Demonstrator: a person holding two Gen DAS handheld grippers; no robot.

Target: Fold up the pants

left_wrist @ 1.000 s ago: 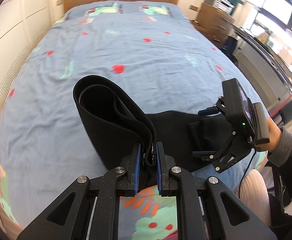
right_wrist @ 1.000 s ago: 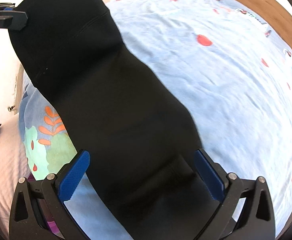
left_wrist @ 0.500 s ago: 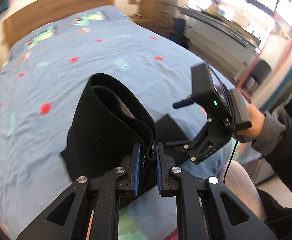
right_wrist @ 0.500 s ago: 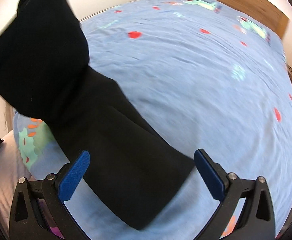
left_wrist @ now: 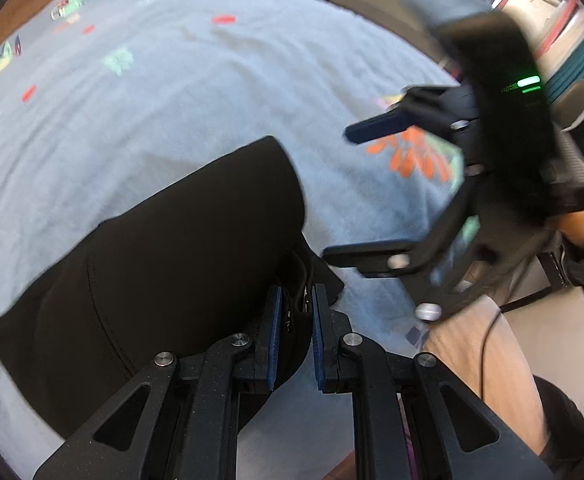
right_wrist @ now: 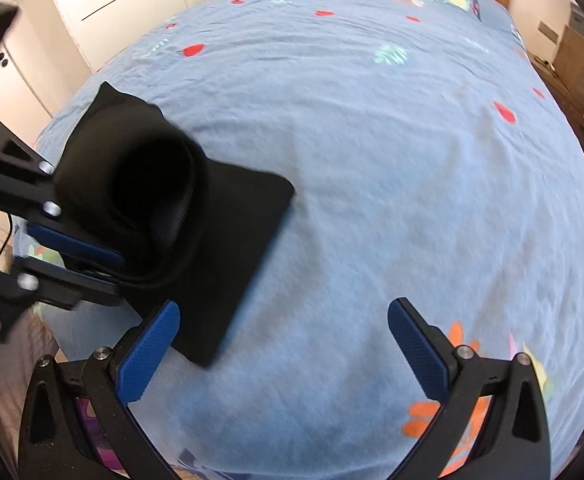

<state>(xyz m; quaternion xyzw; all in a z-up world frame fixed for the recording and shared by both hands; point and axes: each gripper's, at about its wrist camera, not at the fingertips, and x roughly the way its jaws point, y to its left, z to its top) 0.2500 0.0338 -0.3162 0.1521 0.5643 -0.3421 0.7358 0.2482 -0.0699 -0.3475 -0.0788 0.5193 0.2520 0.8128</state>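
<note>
Bed [right_wrist: 371, 160] | one pants [left_wrist: 164, 260] (black) | left tool [left_wrist: 295, 332] clamping them | right tool [right_wrist: 284, 344] spread

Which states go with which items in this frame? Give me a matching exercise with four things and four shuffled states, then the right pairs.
Things
1. left gripper
2. right gripper
3. black pants
4. bedsheet

States
A. light blue with red and green prints
B. open, holding nothing
C. lying partly folded on the bed, waistband end lifted
D. shut on dark fabric

Right pairs: 1-D, 2-B, 3-C, 4-A
</note>
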